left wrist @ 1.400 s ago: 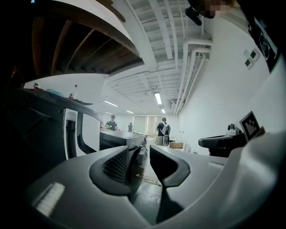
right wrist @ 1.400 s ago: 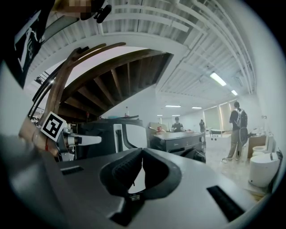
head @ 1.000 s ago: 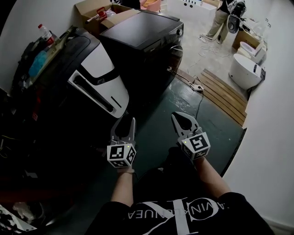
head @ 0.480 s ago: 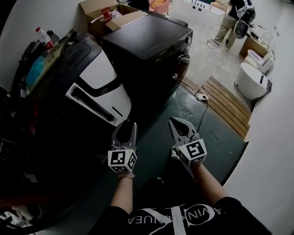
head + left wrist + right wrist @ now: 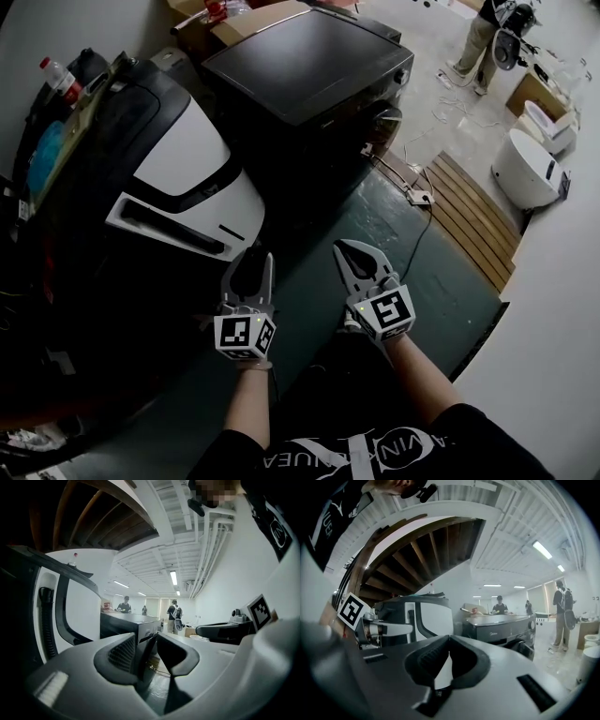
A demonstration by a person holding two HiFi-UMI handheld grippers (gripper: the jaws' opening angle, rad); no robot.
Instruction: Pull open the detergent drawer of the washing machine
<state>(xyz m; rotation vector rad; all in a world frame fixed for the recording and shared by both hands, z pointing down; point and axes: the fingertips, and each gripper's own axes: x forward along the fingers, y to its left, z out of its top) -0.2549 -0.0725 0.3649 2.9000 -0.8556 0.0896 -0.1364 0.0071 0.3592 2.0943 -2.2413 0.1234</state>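
Note:
The dark front-loading washing machine [image 5: 309, 66] stands ahead at the top of the head view, its round door [image 5: 382, 124] facing right. I cannot pick out its detergent drawer. My left gripper [image 5: 255, 258] is held level well short of the machine, jaws open and empty. The left gripper view shows the machine [image 5: 124, 625] through the gap between its fingers [image 5: 123, 654]. My right gripper [image 5: 352, 251] floats beside the left one, fingertips touching, nothing in it. In the right gripper view the machine [image 5: 501, 625] lies ahead to the right.
A large black-and-white appliance [image 5: 187, 187] leans at the left, close to my left gripper. A wooden pallet [image 5: 469, 211], a cable [image 5: 417, 197] and white round units [image 5: 525, 169] lie to the right. A person [image 5: 483, 37] stands at the back. Cardboard boxes [image 5: 202, 28] sit behind the machine.
Both grippers and the head have moved forward toward the washing machine, which now looks larger and nearer. The jaws of both grippers look unchanged.

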